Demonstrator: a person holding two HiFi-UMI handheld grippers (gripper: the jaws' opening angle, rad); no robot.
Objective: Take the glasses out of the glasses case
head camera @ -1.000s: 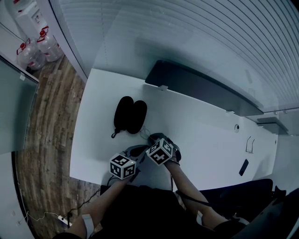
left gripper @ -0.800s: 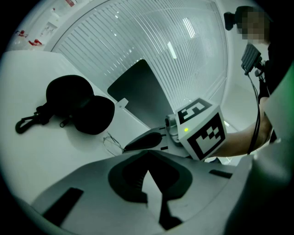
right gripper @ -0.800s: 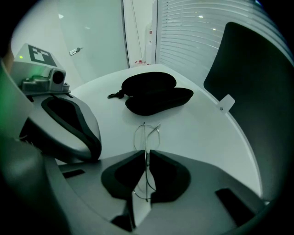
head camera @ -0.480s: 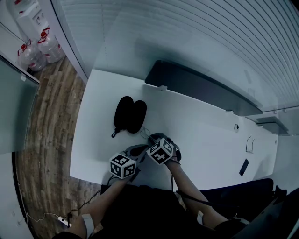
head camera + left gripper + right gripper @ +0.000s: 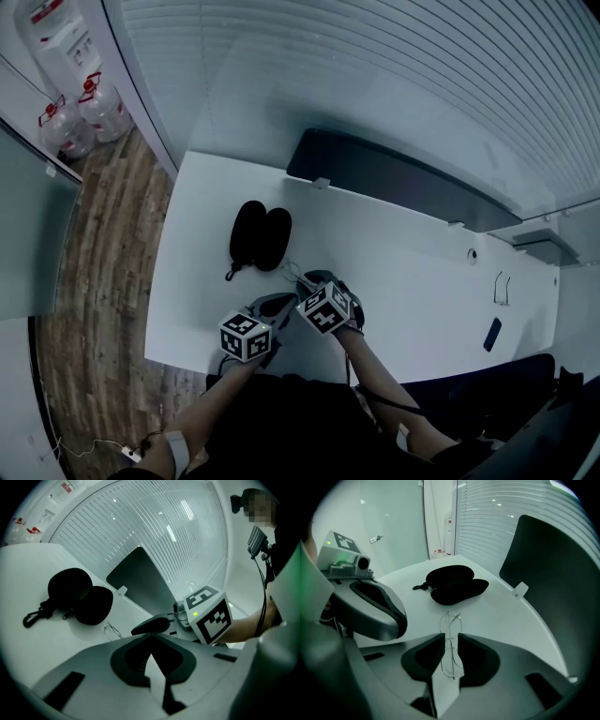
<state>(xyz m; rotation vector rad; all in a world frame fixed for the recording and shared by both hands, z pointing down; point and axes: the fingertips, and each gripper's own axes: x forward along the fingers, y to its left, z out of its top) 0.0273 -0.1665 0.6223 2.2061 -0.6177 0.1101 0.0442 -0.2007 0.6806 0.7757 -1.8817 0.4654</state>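
Note:
The black glasses case (image 5: 260,237) lies open on the white table (image 5: 422,272), its two halves side by side (image 5: 454,585) and a clip strap at its near end (image 5: 33,617). The thin wire glasses (image 5: 451,644) are out of the case, just in front of it (image 5: 291,272). My right gripper (image 5: 450,641) is shut on the glasses, whose frame runs through the narrow gap between the jaws. Beside it on the left, my left gripper (image 5: 151,639) is shut with nothing in it, over the table's near part.
A long dark panel (image 5: 394,178) stands along the table's far edge, with a small white tab (image 5: 520,590) at its foot. A small dark object (image 5: 492,333) lies far right. Water bottles (image 5: 89,103) stand on the wooden floor to the left.
The head view has shifted slightly. Both grippers, the case and the glasses keep their places.

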